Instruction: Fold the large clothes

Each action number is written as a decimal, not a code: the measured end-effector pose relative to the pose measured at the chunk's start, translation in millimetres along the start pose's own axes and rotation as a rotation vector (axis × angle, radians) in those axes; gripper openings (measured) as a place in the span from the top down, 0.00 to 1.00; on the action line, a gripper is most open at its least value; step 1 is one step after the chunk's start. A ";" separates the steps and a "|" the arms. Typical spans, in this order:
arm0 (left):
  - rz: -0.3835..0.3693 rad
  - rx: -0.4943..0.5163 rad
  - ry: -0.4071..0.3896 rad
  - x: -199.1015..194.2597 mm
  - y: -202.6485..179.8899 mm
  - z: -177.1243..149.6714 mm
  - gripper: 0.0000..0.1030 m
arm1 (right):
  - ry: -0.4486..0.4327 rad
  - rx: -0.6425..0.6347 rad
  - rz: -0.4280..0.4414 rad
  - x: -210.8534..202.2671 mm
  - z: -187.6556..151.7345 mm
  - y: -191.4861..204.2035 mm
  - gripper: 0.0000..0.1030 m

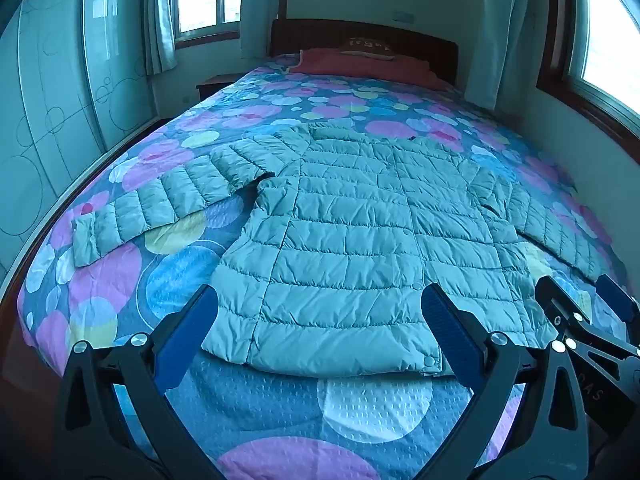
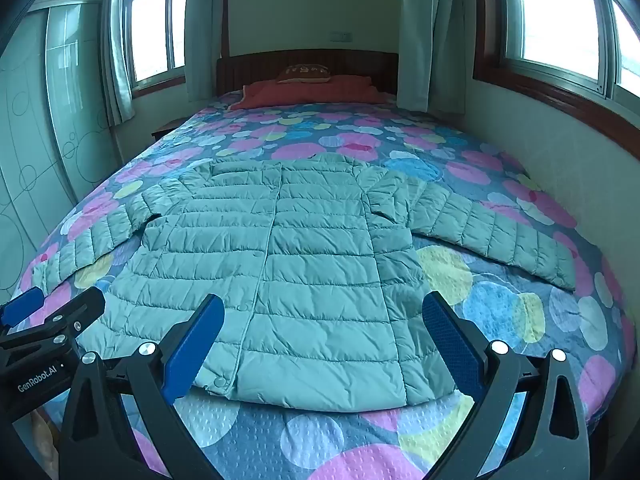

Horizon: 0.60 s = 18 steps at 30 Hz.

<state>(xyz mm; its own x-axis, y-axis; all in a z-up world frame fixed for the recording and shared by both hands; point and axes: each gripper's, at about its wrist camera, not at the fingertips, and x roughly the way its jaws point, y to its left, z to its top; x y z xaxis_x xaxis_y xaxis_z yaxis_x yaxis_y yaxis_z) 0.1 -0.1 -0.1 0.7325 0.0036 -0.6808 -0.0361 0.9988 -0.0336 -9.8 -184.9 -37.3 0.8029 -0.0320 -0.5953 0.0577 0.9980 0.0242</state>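
A pale green quilted puffer jacket lies flat on the bed, front up, both sleeves spread out to the sides. It also shows in the right wrist view. My left gripper is open and empty, held above the jacket's hem near the foot of the bed. My right gripper is open and empty, also above the hem. The right gripper shows at the right edge of the left wrist view, and the left gripper at the left edge of the right wrist view.
The bed has a dotted blue, pink and yellow quilt, a red pillow and a dark headboard. A wardrobe stands left. A wall with a window sill runs close along the right side.
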 end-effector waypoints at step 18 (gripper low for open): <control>-0.005 0.002 0.008 -0.2 1.9 -2.3 0.02 | 0.001 -0.001 0.002 0.0 -0.3 0.6 0.04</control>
<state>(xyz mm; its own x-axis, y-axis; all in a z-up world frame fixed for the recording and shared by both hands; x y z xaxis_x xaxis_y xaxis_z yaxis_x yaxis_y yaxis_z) -1.7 1.7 -1.7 0.7273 -0.0013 -0.6863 -0.0311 0.9989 -0.0349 -9.9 -184.3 -37.5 0.8026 -0.0304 -0.5957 0.0557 0.9982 0.0242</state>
